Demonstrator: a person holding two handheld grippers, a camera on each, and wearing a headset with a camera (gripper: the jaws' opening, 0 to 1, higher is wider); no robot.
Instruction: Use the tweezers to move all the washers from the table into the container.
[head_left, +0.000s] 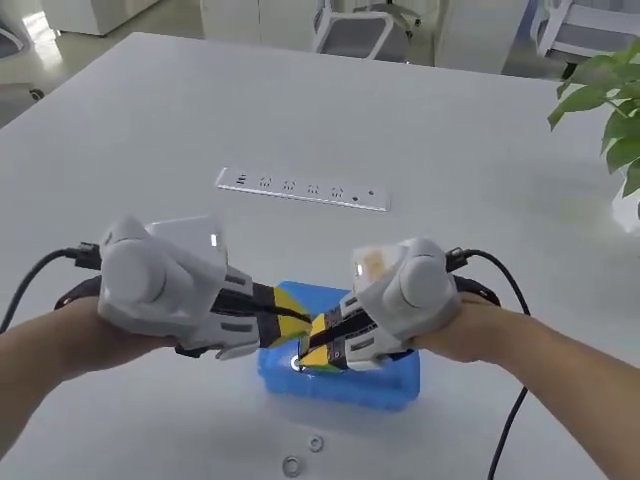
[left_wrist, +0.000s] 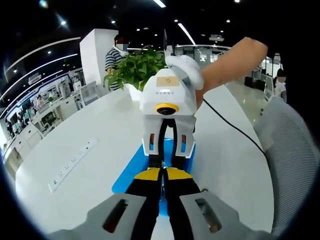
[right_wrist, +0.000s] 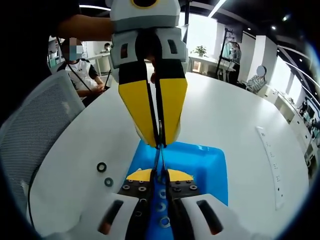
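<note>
- My left gripper (left_wrist: 162, 175) had its yellow-tipped jaws drawn narrow, clamped on the tweezers (right_wrist: 159, 154) partway along their length.
- My right gripper (right_wrist: 161, 176) faced it nose to nose, its jaws also narrow and standing either side of the tweezers' lower end. I could not tell whether they actually pinched it.
- The tweezers ran as a thin line from the left gripper's jaws down between the right gripper's tips, above the container (right_wrist: 206, 165).
- Two washers were on the table on my side of the container, close together but not touching. One was dark (right_wrist: 101, 167) and the other lay just beside it (right_wrist: 108, 182).
- In the right gripper view, a few more washers (right_wrist: 162, 206) lay in a row on the container's blue floor, between my right jaws.
- The container was a shallow blue tray. It sat flat on the table (head_left: 450, 180) right under both grippers, which hid a good part of it in the head view.
- A white power strip (head_left: 300, 189) lay on the table beyond the container, well apart from it.
- A potted green plant (head_left: 608, 100) stood at the table's far right edge.
- Grey mesh office chairs (head_left: 360, 28) stood past the far side of the table.
</note>
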